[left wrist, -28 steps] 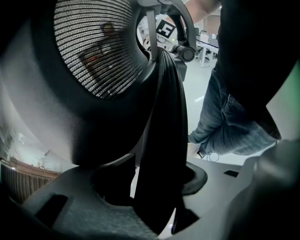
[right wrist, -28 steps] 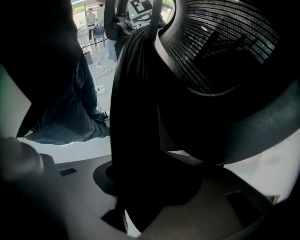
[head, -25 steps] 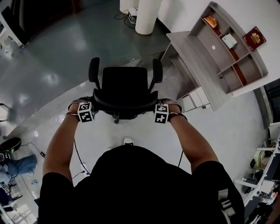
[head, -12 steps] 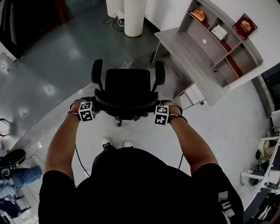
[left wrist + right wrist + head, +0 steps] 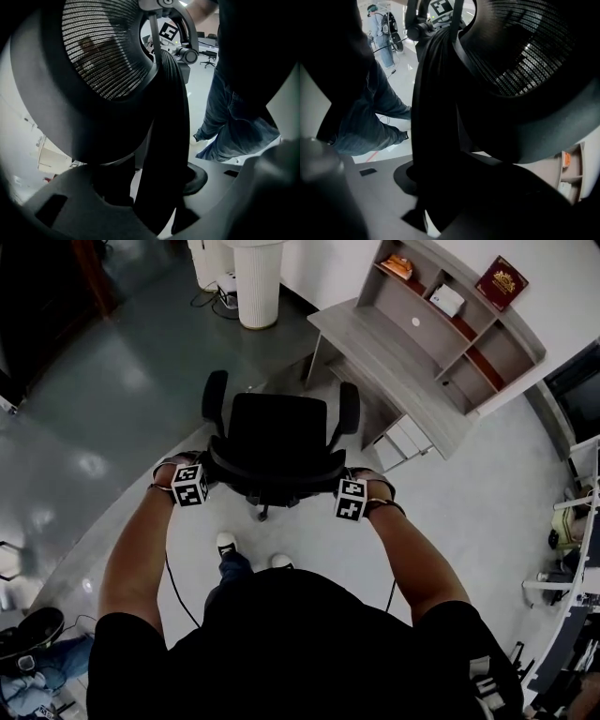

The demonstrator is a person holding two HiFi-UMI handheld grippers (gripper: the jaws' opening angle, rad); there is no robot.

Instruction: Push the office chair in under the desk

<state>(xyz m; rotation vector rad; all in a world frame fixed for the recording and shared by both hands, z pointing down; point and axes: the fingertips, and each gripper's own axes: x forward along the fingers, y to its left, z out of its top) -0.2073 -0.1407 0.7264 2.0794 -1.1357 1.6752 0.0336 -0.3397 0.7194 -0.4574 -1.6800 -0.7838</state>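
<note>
- The office chair (image 5: 277,442) is stood on open floor (image 5: 122,390), seat turned away from the person and backrest (image 5: 274,470) nearest them; it is not yet under the desk (image 5: 394,367).
- The left gripper (image 5: 208,474) is clamped on the left rim of the backrest and the right gripper (image 5: 336,482) on the right rim. In each gripper view a dark band of the chair's back is seen pinched between the jaws.
- The desk lies ahead and to the right of the chair, its long edge slanting from far-left to near-right. The chair's right armrest (image 5: 348,413) is near that edge, so the right gripper is judged the nearer one.
- A push straight ahead would likely miss the knee space. A turn to the right is judged to be needed, and the drawers (image 5: 405,439) under the desk could be struck.
- The desk, the drawers and the slant are shown only by the head view. The grip and the mesh (image 5: 101,51) of the backrest are shown only by the gripper views — just a sliver of shelves (image 5: 568,168) is caught at the right one's edge.
</note>
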